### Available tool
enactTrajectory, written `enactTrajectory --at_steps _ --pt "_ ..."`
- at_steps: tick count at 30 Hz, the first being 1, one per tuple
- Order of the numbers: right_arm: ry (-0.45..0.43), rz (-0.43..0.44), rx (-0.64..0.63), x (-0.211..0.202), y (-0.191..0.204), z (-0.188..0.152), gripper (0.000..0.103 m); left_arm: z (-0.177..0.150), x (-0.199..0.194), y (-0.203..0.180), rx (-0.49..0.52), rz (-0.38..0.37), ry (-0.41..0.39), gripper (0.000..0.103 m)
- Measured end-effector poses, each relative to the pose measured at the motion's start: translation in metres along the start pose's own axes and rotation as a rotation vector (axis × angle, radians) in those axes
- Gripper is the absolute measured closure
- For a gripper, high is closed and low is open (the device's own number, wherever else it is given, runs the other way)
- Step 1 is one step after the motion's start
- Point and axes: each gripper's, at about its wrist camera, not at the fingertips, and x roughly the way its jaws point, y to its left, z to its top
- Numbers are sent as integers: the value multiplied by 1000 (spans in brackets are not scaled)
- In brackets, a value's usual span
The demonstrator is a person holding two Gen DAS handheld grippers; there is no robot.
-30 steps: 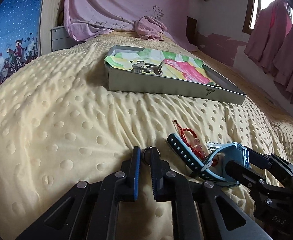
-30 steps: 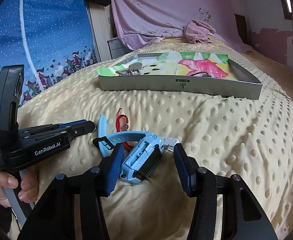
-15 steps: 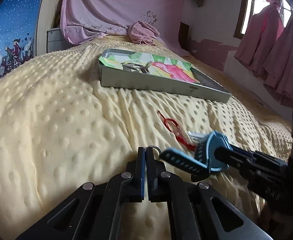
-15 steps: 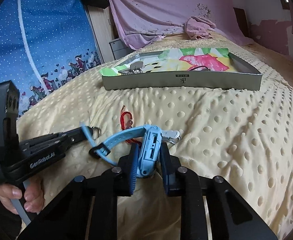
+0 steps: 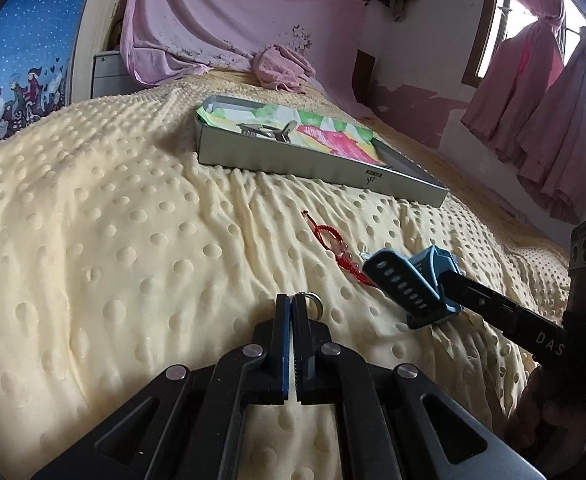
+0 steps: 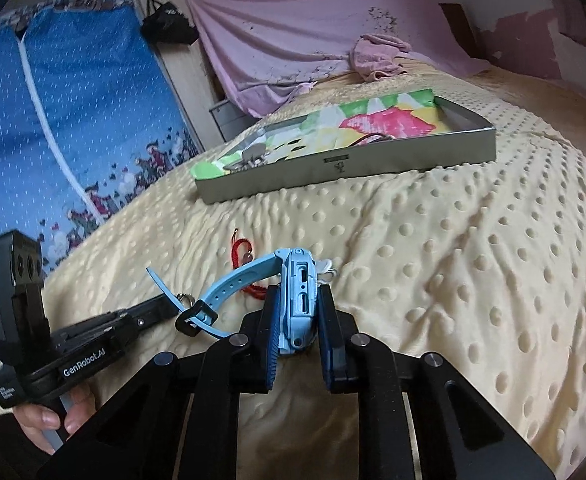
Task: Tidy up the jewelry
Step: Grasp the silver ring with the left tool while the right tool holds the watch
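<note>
Right tongs (image 6: 297, 312) clamp blue watch (image 6: 297, 300) (strap trailing left); left tongs (image 5: 291, 312) pinch small ring (image 5: 313, 300) beside it.

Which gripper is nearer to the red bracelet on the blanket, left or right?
Right. The right gripper, gripping the blue watch, is just beside the red bracelet. The left gripper, pinching a ring, is farther.

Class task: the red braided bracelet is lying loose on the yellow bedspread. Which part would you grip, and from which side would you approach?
Grip the red braided bracelet at its bare far end, coming from above. It lies flat on the yellow bedspread, and its near end runs under the blue watch, so that end is crowded.
</note>
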Motion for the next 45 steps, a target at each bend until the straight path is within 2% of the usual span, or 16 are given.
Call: enactTrajectory --at_steps 10,19,22,29,30,32,34,45 --pt "-50 26 30 -6 -3 -2 88 0 -9 0 -6 -26 -49 101" --pt "-174 59 81 -27 -14 3 88 16 -16 -14 19 -43 -116 102" --pt "-190 58 97 -27 -20 9 88 19 -8 -15 33 -29 -90 102" --pt "-168 75 119 -21 -25 3 88 7 -7 1 -28 -46 -16 101" --pt "-165 76 117 -20 -24 3 88 6 -6 0 -25 -42 -5 99" --pt "-160 77 113 -18 -23 2 88 5 -1 -2 -14 -33 24 85" --pt "-159 77 113 -18 -23 2 88 4 1 -5 -4 -22 37 77" --pt "-152 72 110 -16 -23 1 88 2 17 -8 13 5 100 77"
